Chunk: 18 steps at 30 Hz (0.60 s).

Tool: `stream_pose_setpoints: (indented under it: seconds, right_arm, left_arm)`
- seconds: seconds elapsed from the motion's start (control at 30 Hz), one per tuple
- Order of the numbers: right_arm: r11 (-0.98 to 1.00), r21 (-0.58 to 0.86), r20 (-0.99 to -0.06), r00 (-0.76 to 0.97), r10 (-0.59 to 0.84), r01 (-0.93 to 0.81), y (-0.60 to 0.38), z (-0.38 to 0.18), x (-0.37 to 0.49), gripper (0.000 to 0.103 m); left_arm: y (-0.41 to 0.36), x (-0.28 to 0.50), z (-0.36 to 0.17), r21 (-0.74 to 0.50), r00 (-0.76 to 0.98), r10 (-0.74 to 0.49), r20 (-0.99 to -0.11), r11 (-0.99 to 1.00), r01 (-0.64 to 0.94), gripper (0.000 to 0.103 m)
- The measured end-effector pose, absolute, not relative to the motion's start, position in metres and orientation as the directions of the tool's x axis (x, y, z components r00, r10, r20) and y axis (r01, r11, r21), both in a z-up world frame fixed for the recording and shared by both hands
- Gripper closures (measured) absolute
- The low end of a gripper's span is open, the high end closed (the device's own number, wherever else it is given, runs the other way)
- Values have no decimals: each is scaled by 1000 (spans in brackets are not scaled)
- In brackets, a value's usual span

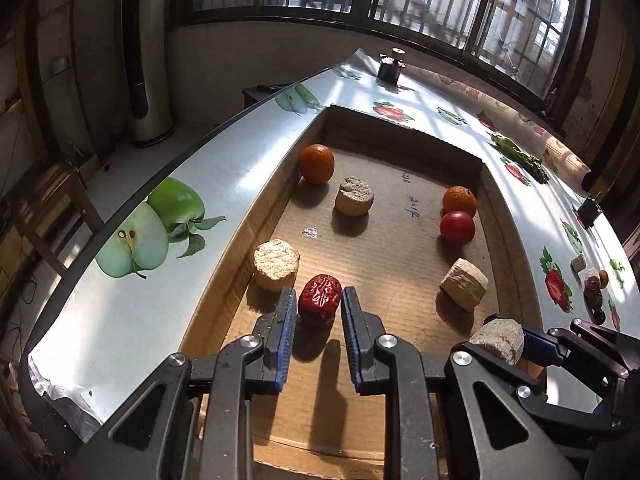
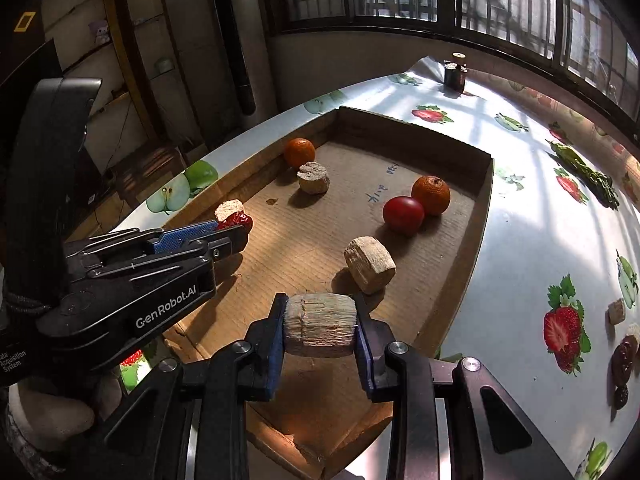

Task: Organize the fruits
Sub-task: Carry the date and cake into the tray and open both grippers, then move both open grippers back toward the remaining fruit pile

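A shallow cardboard tray point(image 1: 404, 130) lies on a table with a fruit-print cloth. My left gripper point(image 1: 317, 292) is shut on a wrinkled red date point(image 1: 319, 300) just above the tray floor, beside a beige block point(image 1: 277, 265). My right gripper point(image 2: 320, 300) is shut on another beige, cork-like block point(image 2: 320, 324) over the tray's near end. In the tray lie two oranges point(image 1: 317, 163) point(image 1: 459, 200), a red round fruit point(image 1: 457, 227) and two more beige blocks point(image 1: 354, 196) point(image 1: 464, 282). The right wrist view shows the left gripper point(image 2: 230, 232) at the left with the date point(image 2: 240, 220).
A dark jar point(image 1: 390, 68) stands at the table's far end. A green leafy piece point(image 1: 520, 156) lies right of the tray. Several small dark and beige items point(image 2: 622, 356) sit on the cloth at the right edge. The table's left edge point(image 1: 120, 184) drops to the floor.
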State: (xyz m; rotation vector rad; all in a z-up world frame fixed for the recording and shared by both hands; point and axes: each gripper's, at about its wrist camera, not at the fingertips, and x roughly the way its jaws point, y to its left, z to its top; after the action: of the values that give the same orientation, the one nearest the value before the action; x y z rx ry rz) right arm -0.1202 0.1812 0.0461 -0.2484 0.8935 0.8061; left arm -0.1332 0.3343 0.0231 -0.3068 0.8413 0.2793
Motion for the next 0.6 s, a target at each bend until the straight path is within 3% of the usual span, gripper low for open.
stream_pose_setpoints:
  seconds: [0.2, 0.27, 0.4, 0.6]
  right_arm:
    - [689, 128, -772, 365, 520, -713, 186, 43, -114, 69]
    - [691, 122, -764, 377, 524, -712, 185, 46, -115, 65]
    - [695, 122, -736, 405, 542, -708, 176, 59, -119, 62]
    - [741, 137, -683, 479, 551, -657, 131, 83, -119, 45]
  left_arm:
    - [339, -138, 27, -204, 649, 95, -755, 906, -371, 68]
    - [339, -141, 32, -203, 657, 109, -746, 902, -381, 55]
    - [335, -149, 47, -216, 688, 122, -716, 898, -384, 51]
    - [315, -164, 77, -179, 737, 178, -652, 909, -377, 22]
